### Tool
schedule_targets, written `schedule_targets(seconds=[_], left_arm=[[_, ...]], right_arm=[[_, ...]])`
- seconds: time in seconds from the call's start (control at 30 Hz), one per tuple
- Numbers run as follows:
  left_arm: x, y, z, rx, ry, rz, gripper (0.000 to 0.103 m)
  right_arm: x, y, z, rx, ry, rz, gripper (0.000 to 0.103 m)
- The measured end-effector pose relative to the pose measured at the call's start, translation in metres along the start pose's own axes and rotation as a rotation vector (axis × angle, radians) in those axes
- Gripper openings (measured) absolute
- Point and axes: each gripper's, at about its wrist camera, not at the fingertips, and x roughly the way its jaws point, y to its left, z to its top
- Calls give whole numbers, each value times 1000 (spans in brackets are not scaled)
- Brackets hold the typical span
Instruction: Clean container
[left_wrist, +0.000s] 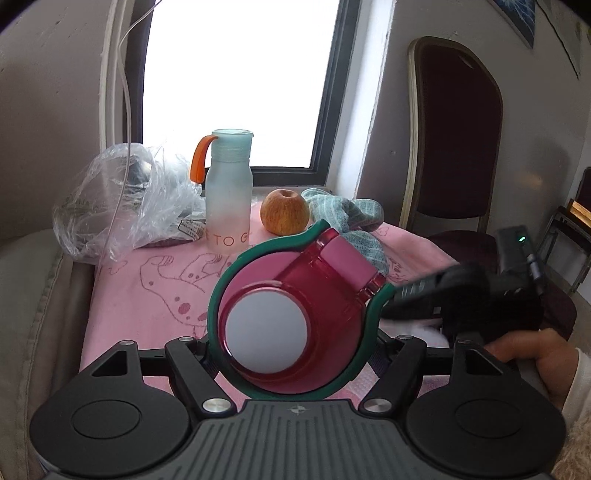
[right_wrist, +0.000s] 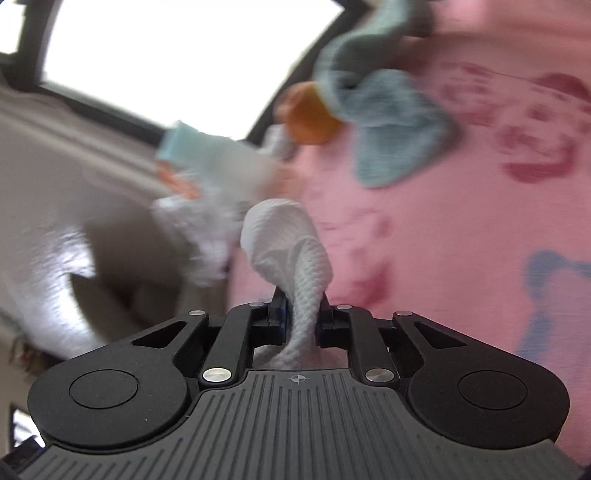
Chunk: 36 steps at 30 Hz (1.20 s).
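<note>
Over the pink cloth, the left gripper clamps the magenta container, centre frame, base toward the camera. At 11 o'clock stands a frosted bottle lettered "TO G"; an apple just beside it. The right gripper pinches a twisted white tissue.

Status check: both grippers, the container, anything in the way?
Left gripper shut on red container. Right gripper shut on paper towel, apart from the container. Nothing between them.
</note>
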Motion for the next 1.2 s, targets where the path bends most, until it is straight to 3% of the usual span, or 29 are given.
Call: schedule_targets(seconds=[0.07, 0.13, 0.3, 0.4, 0.63, 0.8, 0.97, 1.2], left_arm=[[4, -1, 6, 23, -1, -2, 71], [10, -2, 13, 46, 3, -3, 71], [27, -12, 31, 148, 21, -14, 71], [39, -16, 42, 158, 45, -7, 71], [56, -27, 49, 94, 58, 87, 71], [64, -32, 52, 6, 73, 140, 72], [68, -44, 48, -48, 68, 273, 86], [66, -75, 44, -128, -21, 459, 92]], right_arm=[[5, -7, -1, -11, 55, -54, 13], [-1, -3, -2, -34, 44, -51, 16], [-40, 10, 11, -130, -78, 6, 16], [-60, 7, 19, -212, -126, 6, 16], [-67, -27, 13, -252, -157, -29, 16], [-69, -30, 12, -259, -188, -8, 17], [-74, -36, 13, -222, -193, 40, 18], [-78, -47, 15, -142, -203, 114, 18]])
